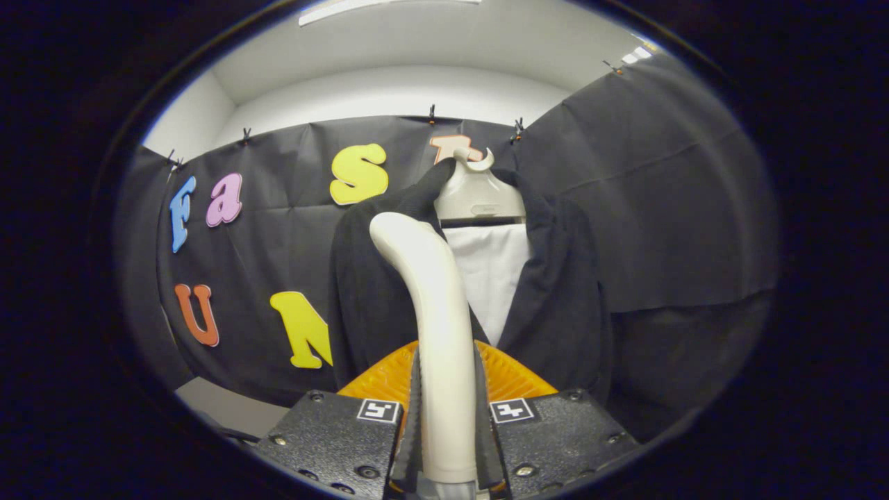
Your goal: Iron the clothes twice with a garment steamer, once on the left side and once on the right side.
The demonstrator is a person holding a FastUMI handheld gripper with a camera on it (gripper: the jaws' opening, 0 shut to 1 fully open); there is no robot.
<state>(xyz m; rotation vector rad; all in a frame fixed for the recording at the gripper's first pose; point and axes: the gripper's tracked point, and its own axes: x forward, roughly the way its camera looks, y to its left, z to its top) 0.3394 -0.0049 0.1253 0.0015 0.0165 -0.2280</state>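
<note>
A cream garment steamer [434, 305] stands up between my fingers, its handle clamped by both of them, and its curved head rises toward the clothes. My gripper [446, 417] is shut on that handle. Just beyond the steamer head hangs a black jacket [562, 292] on a pale hanger stand [479, 194], with a white panel [490, 278] showing between its lapels. The steamer head sits in front of the jacket's left lapel; whether it touches the cloth I cannot tell.
An orange ribbed part [514, 378] shows low behind the steamer handle, just ahead of the fingers. Black cloth walls close in behind and to the right of the jacket. A patch of pale floor [222, 410] lies low to the left.
</note>
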